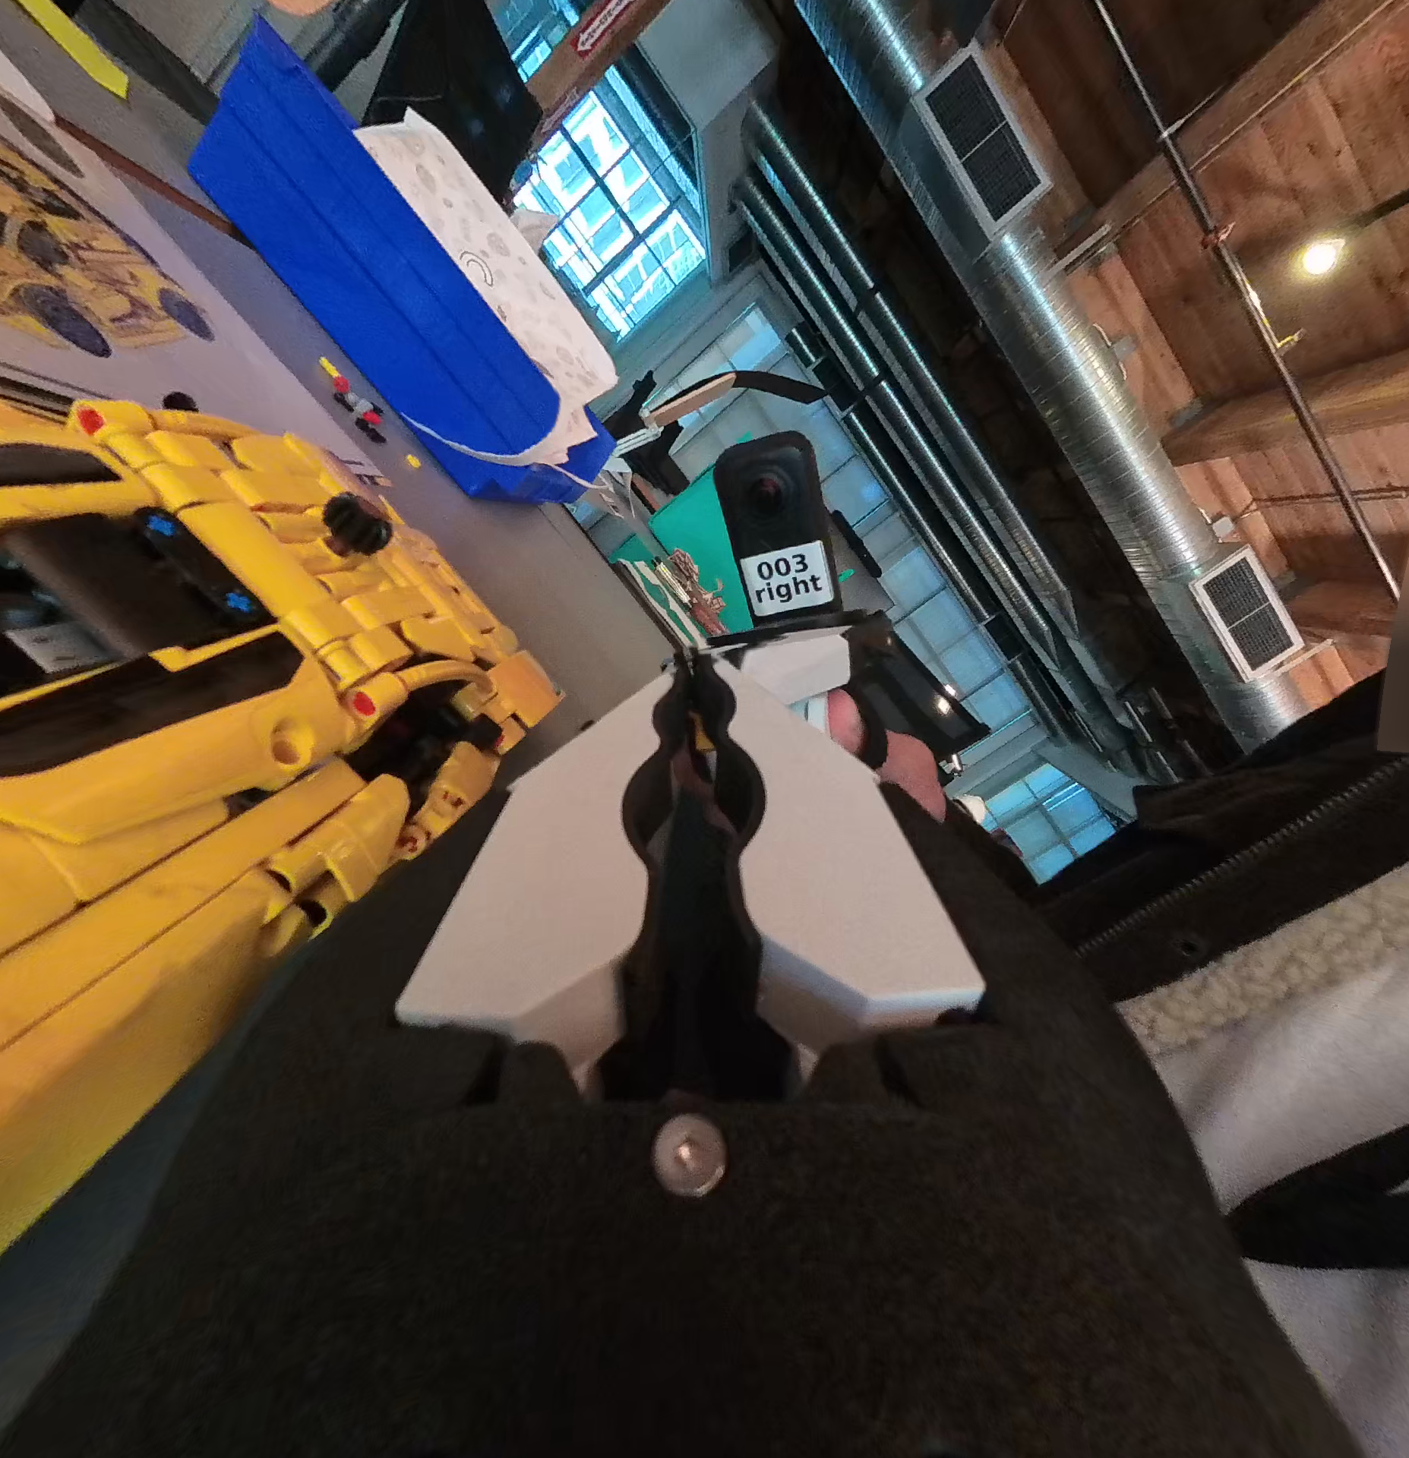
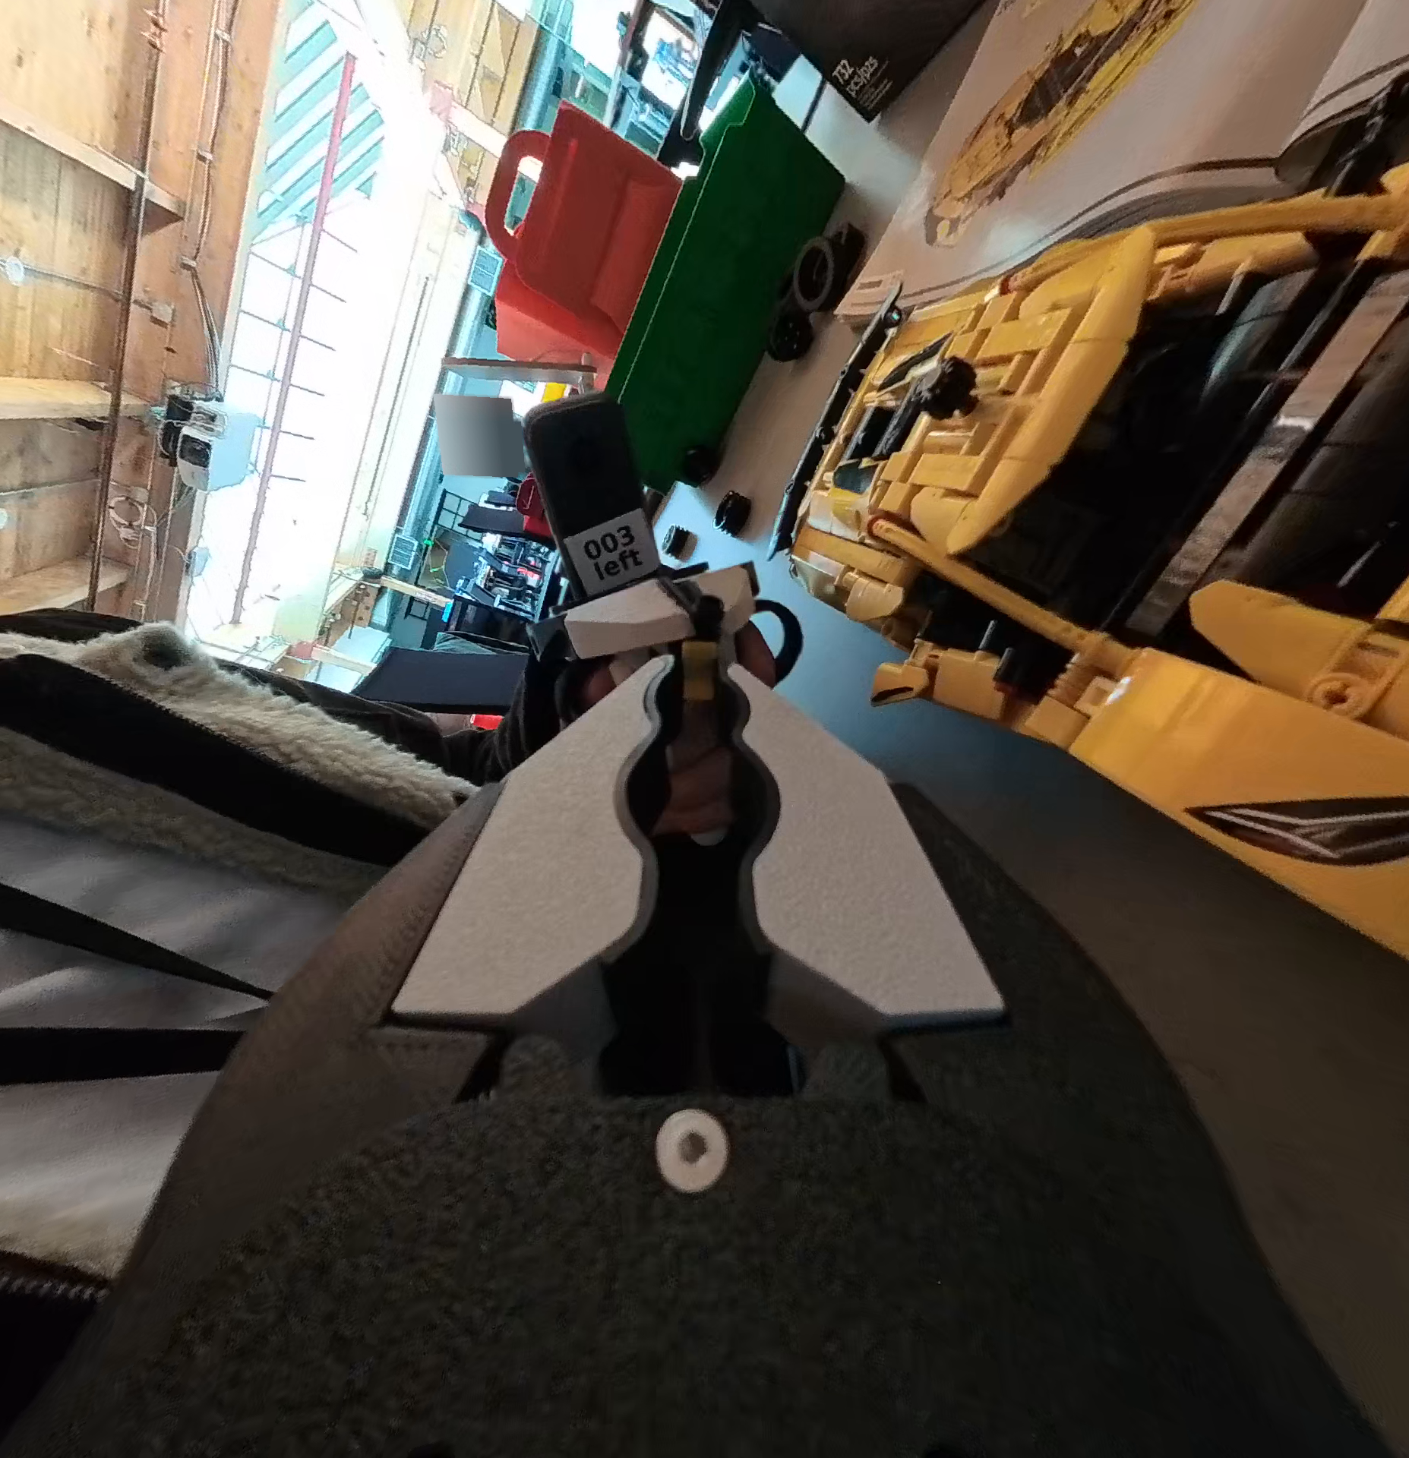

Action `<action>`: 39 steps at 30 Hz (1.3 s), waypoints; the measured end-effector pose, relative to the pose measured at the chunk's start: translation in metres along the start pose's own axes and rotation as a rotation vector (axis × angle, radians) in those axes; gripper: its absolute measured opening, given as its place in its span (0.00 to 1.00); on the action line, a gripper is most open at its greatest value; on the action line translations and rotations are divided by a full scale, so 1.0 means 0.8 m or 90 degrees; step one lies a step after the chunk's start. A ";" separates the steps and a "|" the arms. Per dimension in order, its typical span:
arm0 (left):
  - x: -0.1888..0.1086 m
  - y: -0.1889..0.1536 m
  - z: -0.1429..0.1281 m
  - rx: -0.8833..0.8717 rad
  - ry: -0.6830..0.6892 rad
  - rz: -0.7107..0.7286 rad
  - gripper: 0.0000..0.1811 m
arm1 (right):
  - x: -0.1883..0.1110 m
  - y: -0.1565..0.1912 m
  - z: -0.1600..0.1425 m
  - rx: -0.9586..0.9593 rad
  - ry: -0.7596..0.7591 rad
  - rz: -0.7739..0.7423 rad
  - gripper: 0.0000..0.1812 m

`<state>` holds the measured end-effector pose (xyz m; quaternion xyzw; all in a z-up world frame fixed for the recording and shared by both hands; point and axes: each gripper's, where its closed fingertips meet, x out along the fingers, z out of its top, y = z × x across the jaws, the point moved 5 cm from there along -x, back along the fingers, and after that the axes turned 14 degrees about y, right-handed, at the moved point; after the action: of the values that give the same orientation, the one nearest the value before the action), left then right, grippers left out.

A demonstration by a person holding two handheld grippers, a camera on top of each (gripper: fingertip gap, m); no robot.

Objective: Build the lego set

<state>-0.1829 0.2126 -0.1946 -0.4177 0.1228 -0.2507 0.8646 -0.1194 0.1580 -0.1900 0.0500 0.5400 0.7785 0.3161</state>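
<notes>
Through the left wrist view, our left gripper [image 1: 697,694] had its white fingers [image 1: 582,836] drawn together at the tips, pinching a small yellow piece [image 1: 699,730] between them. Straight ahead of the jaws, tip to tip with ours, was the right gripper [image 1: 752,643] with its black camera [image 1: 772,505]. To the left of the jaws lay the yellow lego car [image 1: 212,671] on the grey table [image 1: 527,568], and beyond it a blue bin [image 1: 369,268] with loose small parts [image 1: 358,406] beside it.

Through the right wrist view, our right gripper [image 2: 697,678] was likewise closed on the same small yellow piece [image 2: 697,659], which had a black pin at its far end. The left gripper [image 2: 705,611] met it just ahead. To the right of the jaws stood the car [image 2: 1080,489]; farther off were a green bin [image 2: 725,260], a red bin [image 2: 575,229] and black wheels [image 2: 811,292].
</notes>
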 end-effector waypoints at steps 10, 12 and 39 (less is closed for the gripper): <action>0.000 -0.021 0.006 0.023 0.009 -0.088 0.10 | 0.001 0.006 -0.005 0.041 -0.046 0.155 0.04; -0.002 -0.022 0.006 0.025 0.008 -0.096 0.09 | 0.001 0.008 -0.005 0.039 -0.047 0.160 0.04; -0.054 -0.027 -0.020 0.135 0.106 0.110 0.06 | 0.050 0.016 -0.012 -0.068 -0.061 0.139 0.04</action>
<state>-0.2333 0.2138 -0.1873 -0.2895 0.2024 -0.2212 0.9090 -0.1607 0.1690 -0.1937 0.1288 0.4735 0.8326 0.2570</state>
